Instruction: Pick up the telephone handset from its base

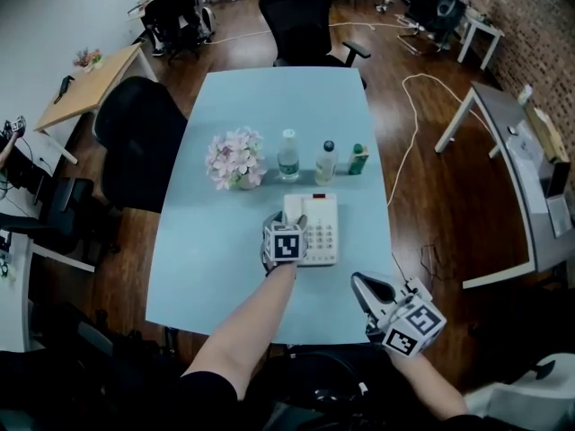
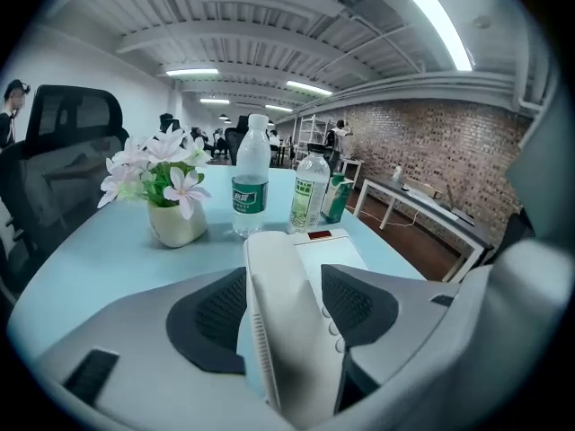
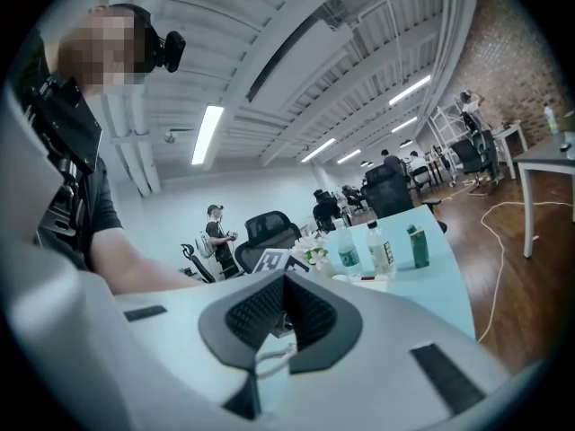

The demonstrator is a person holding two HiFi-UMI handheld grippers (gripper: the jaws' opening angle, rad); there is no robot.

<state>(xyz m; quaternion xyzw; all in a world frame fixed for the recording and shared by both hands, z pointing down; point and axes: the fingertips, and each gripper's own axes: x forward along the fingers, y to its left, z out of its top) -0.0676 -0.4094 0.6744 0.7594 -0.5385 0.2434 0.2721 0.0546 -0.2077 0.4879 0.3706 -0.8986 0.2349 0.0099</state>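
A white telephone base (image 1: 323,233) lies on the light blue table (image 1: 216,259), and the white handset (image 1: 295,206) rests in its cradle on the base's left side. My left gripper (image 1: 298,223) is low over the handset. In the left gripper view the handset (image 2: 287,330) runs lengthwise between the open jaws, with a sliver of table showing by the left pad (image 2: 211,317). The base (image 2: 328,251) shows beyond. My right gripper (image 1: 364,285) hangs at the table's near right edge, away from the phone. Its pads (image 3: 310,317) meet, with nothing between them.
A pot of pink flowers (image 1: 236,160), two water bottles (image 1: 287,155) (image 1: 326,162) and a green carton (image 1: 358,159) stand in a row just behind the phone. Black office chairs (image 1: 139,142) (image 1: 301,21) stand at the table's left and far end. A cable (image 1: 409,124) lies on the floor to the right.
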